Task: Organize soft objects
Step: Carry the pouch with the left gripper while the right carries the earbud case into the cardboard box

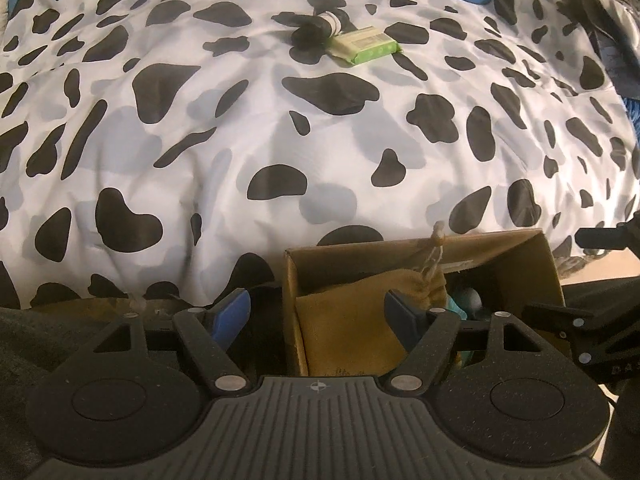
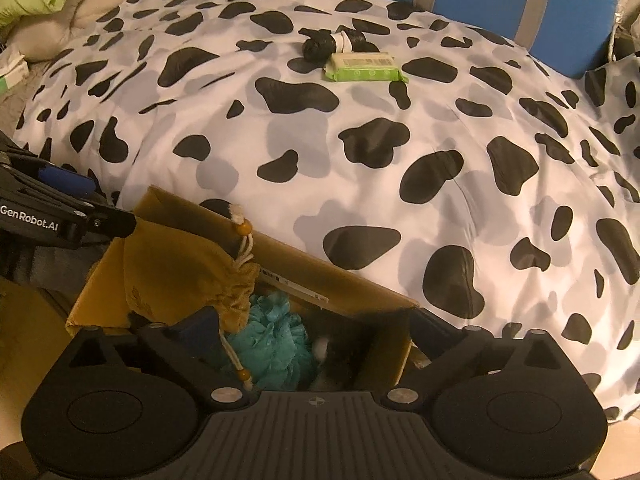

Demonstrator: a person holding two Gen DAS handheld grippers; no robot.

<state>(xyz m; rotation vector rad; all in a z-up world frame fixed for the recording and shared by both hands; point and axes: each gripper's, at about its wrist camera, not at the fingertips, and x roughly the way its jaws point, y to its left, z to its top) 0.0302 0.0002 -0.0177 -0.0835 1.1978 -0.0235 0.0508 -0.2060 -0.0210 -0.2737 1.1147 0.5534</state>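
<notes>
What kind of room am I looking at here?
Most likely a bedroom. A cow-print duvet covers what looks like a bed, pillows are piled at its far corner, and a cardboard box of soft things sits at the near edge.

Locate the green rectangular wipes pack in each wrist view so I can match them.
Left wrist: green rectangular wipes pack, upper centre on the cow-print duvet.
Right wrist: same pack, upper centre.
Shared landmark: the black rolled bundle, touching the pack's upper-left side in both.
</notes>
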